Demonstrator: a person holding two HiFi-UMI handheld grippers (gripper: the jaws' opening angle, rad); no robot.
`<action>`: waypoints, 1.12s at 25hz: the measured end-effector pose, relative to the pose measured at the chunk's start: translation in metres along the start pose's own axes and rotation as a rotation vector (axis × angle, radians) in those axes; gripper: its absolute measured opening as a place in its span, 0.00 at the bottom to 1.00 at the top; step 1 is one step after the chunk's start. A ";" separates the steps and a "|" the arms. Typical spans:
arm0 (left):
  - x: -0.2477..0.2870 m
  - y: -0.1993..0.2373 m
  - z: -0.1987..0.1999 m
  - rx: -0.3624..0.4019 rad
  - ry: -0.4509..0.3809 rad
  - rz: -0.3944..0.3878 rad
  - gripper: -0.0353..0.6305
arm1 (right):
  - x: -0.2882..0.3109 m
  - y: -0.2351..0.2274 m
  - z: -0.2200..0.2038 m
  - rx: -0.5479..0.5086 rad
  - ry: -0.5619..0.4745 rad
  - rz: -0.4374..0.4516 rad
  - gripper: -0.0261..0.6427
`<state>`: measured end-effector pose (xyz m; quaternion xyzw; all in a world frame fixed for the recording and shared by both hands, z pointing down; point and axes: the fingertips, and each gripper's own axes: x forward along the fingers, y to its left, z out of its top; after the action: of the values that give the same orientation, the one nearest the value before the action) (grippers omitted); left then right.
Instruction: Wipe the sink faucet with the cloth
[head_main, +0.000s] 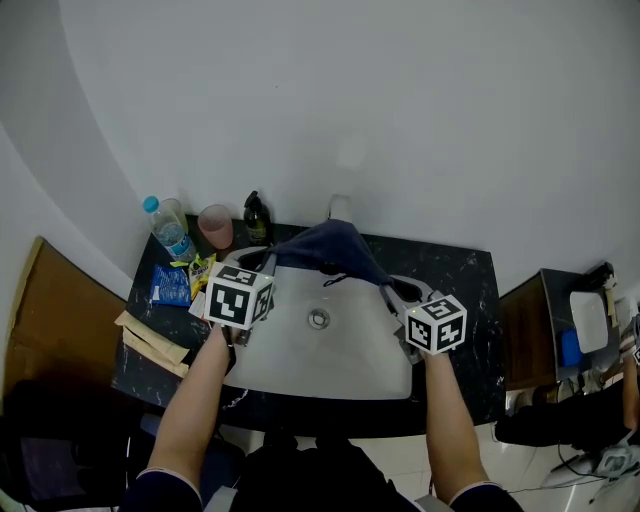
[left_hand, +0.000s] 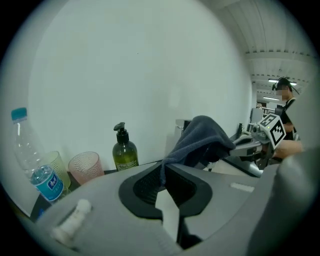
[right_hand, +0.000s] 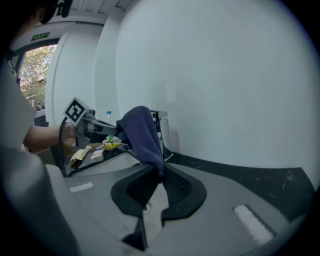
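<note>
Dark blue fabric cloth (head_main: 335, 250) draped over the chrome faucet (right_hand: 159, 120) at the back of the white basin sink (head_main: 300, 375), its long axis running crosswise. The left gripper (left_hand: 161, 172) is clamped on one end and the right gripper (right_hand: 159, 175) on the other. The faucet lies between and beyond them, about equally near each.

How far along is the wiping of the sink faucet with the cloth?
Done: the dark blue cloth is draped over the metal sink faucet. In hand: left gripper and right gripper each pinch one end, jaws shut. Left: the wiping itself; how much has been rubbed cannot be told.
</note>
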<state>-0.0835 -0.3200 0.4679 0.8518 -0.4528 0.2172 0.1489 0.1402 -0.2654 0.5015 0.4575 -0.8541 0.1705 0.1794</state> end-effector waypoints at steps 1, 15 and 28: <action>-0.003 -0.001 0.002 0.005 -0.006 -0.001 0.07 | 0.000 -0.001 -0.007 0.006 0.019 -0.005 0.08; 0.026 0.012 -0.030 -0.029 0.075 0.020 0.07 | 0.004 -0.016 -0.003 0.022 0.012 -0.040 0.08; 0.054 0.009 0.015 -0.061 -0.003 -0.027 0.07 | 0.025 -0.031 0.043 -0.002 -0.057 -0.001 0.08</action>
<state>-0.0607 -0.3702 0.4825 0.8534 -0.4478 0.1998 0.1770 0.1467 -0.3187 0.4794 0.4626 -0.8587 0.1564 0.1554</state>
